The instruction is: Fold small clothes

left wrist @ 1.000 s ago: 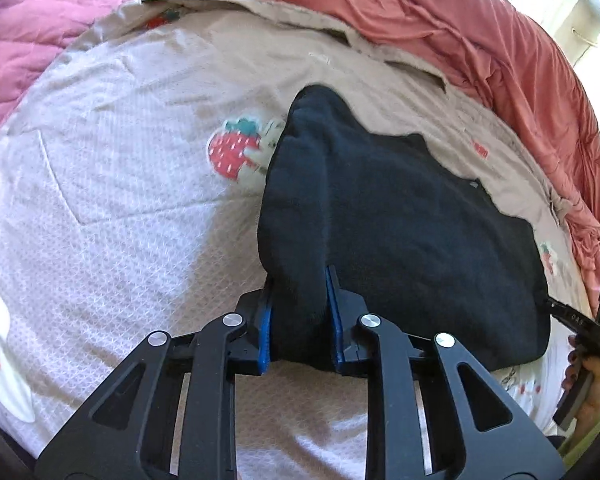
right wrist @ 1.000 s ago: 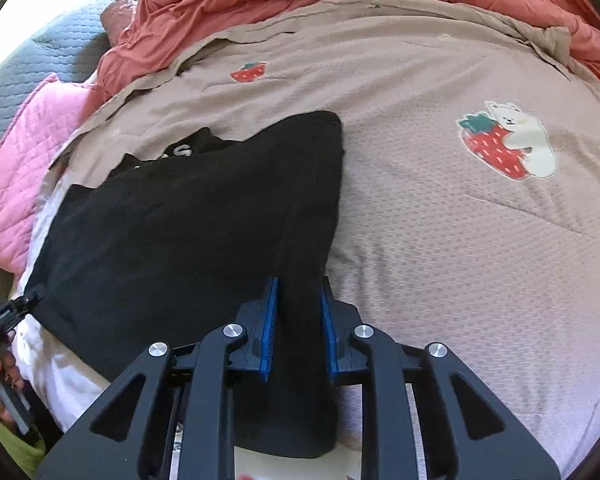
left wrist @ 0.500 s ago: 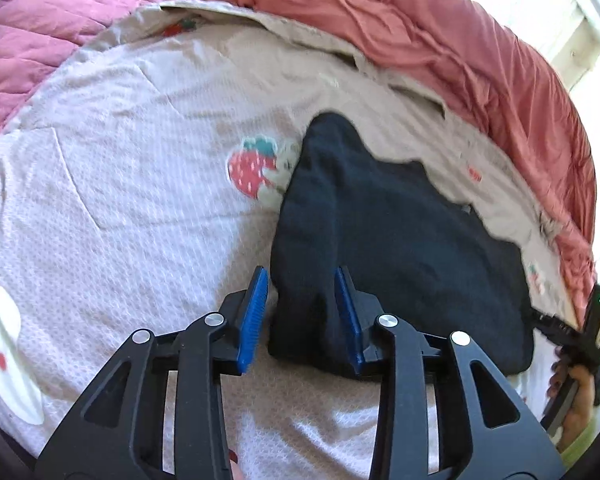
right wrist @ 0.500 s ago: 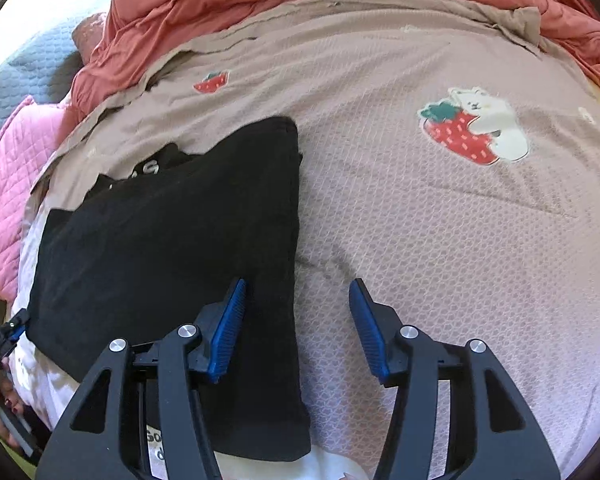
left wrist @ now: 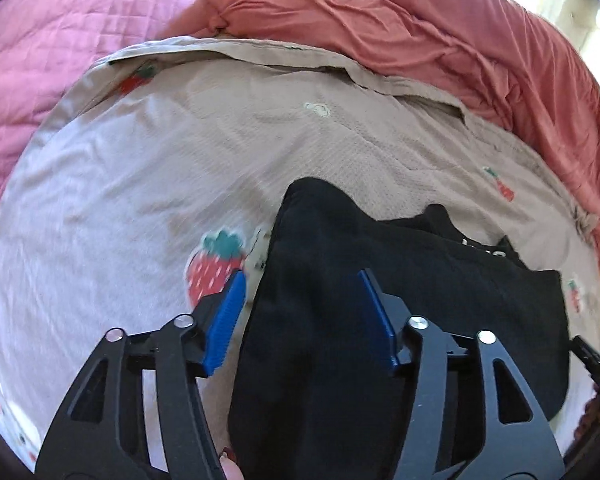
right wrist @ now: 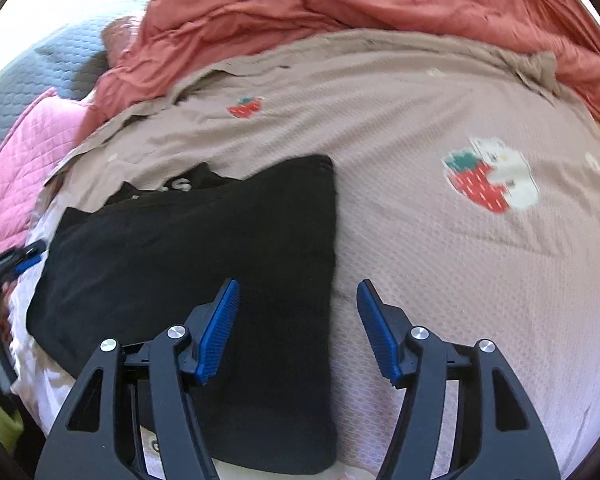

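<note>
Black top lies folded on bed; both hand-held grippers, left and right, just opening, empty; lift clear, then smooth fold.

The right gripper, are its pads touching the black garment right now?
Apart. In the right wrist view the right gripper has just opened; its blue pads stand wide above the black garment, nothing pinched between them.

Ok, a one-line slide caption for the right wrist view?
Right gripper open, jaws just widened, above the folded black garment on the strawberry-print bedcover.
</note>
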